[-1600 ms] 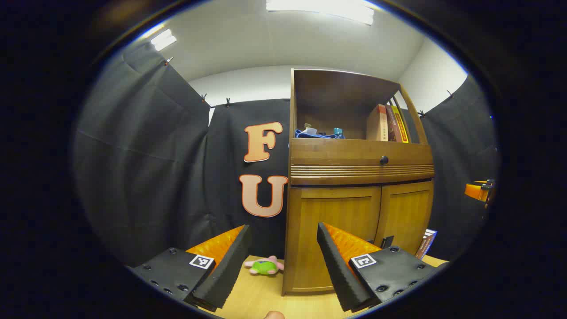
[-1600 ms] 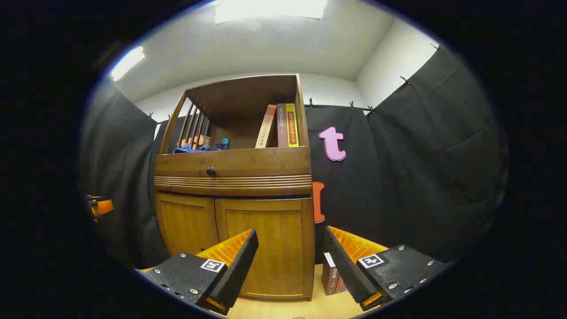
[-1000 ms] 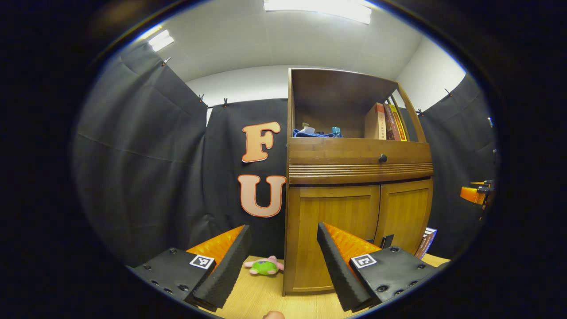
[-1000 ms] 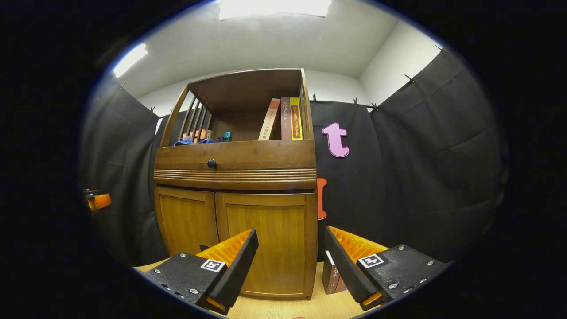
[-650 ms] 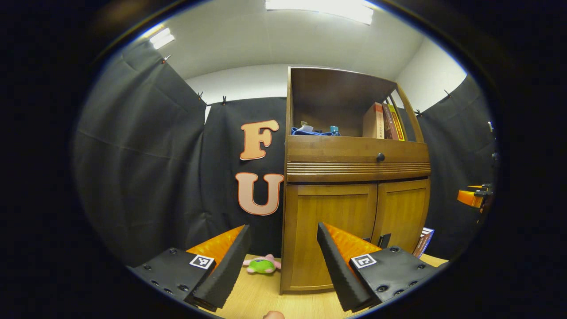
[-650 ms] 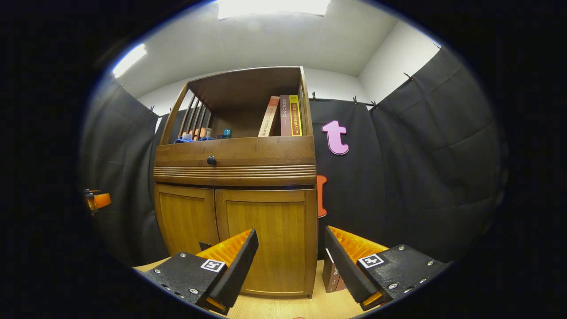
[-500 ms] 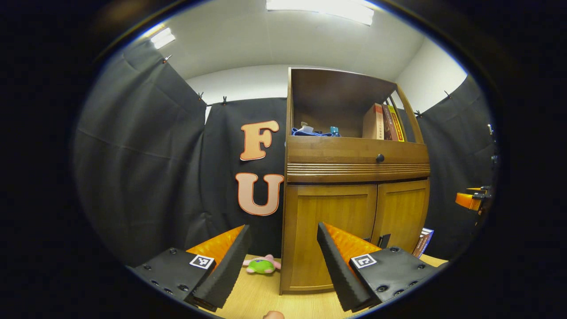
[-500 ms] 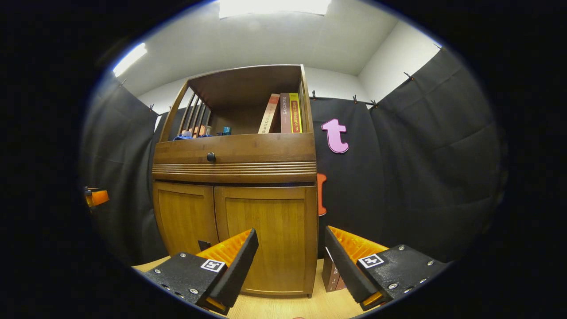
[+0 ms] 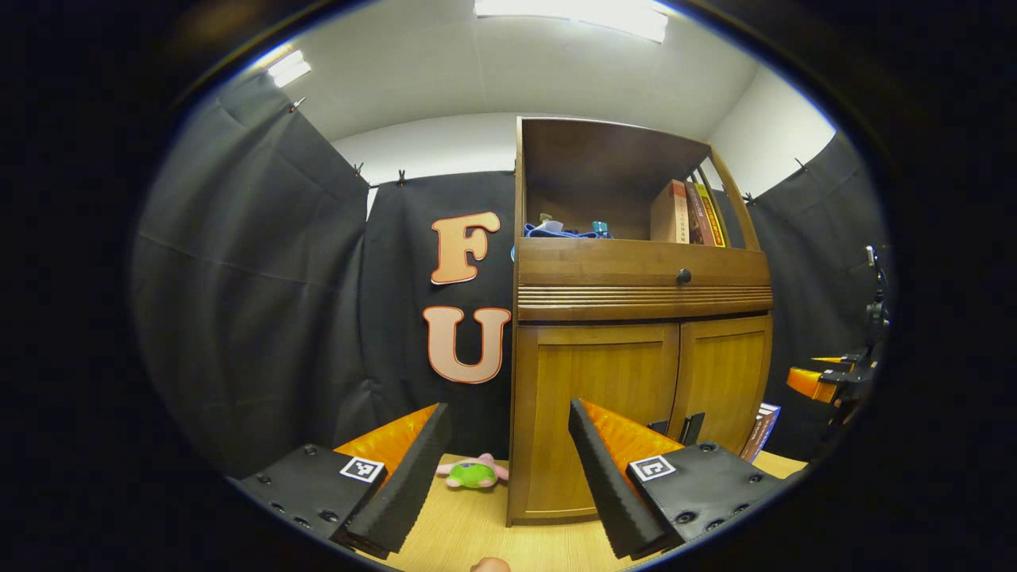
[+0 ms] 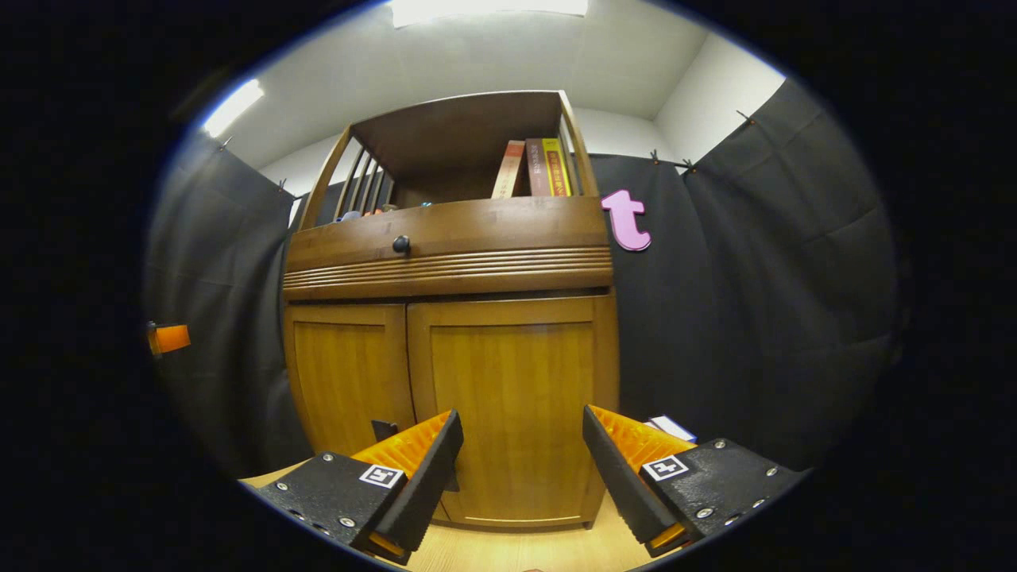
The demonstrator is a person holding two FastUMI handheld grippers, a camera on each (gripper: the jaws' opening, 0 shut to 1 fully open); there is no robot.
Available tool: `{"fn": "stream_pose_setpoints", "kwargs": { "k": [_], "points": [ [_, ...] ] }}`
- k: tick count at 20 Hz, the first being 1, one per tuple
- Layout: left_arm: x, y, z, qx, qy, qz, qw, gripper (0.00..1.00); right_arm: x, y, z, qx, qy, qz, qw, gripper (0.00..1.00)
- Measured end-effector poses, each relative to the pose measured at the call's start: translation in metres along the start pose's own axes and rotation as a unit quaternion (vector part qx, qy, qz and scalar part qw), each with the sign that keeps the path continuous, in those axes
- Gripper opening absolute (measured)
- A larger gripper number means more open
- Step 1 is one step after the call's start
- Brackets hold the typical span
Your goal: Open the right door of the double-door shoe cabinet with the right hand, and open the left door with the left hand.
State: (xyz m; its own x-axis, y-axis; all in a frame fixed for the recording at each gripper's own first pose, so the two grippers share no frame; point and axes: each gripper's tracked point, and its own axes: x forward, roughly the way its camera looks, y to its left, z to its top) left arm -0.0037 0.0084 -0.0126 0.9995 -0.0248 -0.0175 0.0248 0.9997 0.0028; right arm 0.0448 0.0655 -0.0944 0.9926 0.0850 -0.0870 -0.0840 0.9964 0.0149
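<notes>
The wooden shoe cabinet stands on a light wood floor with both lower doors shut. In the left gripper view, my left gripper is open and holds nothing, a short way in front of the left door. The right door sits beside it, with small dark handles low at the seam. My right gripper shows at the far right edge. In the right gripper view, my right gripper is open, close before the right door. A dark handle peeks out beside its left finger.
A drawer with a round dark knob runs above the doors, and the open shelf holds books. A green plush toy lies on the floor left of the cabinet. More books lean at the cabinet's right side.
My right gripper has moved closer to the cabinet, so the right door looks larger. The left gripper has hardly moved. Both doors stay shut and both grippers stay open.
</notes>
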Motion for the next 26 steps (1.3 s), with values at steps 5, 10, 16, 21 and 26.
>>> {"fn": "stream_pose_setpoints", "kwargs": {
  "k": [5,10,16,21,26],
  "points": [
    [0.001,0.009,-0.005,-0.001,0.004,0.009,1.0,0.94,0.032,0.029,-0.036,0.004,0.022,0.023,0.999,0.94],
    [0.001,0.017,-0.009,-0.002,0.007,0.016,1.0,0.96,0.06,0.055,-0.073,-0.008,0.044,0.033,0.998,0.94],
    [-0.001,0.024,-0.01,-0.001,0.007,0.024,1.0,0.96,0.089,0.072,-0.111,-0.029,0.056,0.039,0.997,0.94],
    [0.002,0.024,-0.016,0.003,0.015,0.02,1.0,0.96,0.108,0.087,-0.144,-0.017,0.086,0.05,0.995,0.93],
    [0.0,0.024,-0.024,0.001,0.025,0.016,1.0,0.94,0.121,0.093,-0.159,-0.012,0.097,0.046,0.994,0.86]
  ]
}}
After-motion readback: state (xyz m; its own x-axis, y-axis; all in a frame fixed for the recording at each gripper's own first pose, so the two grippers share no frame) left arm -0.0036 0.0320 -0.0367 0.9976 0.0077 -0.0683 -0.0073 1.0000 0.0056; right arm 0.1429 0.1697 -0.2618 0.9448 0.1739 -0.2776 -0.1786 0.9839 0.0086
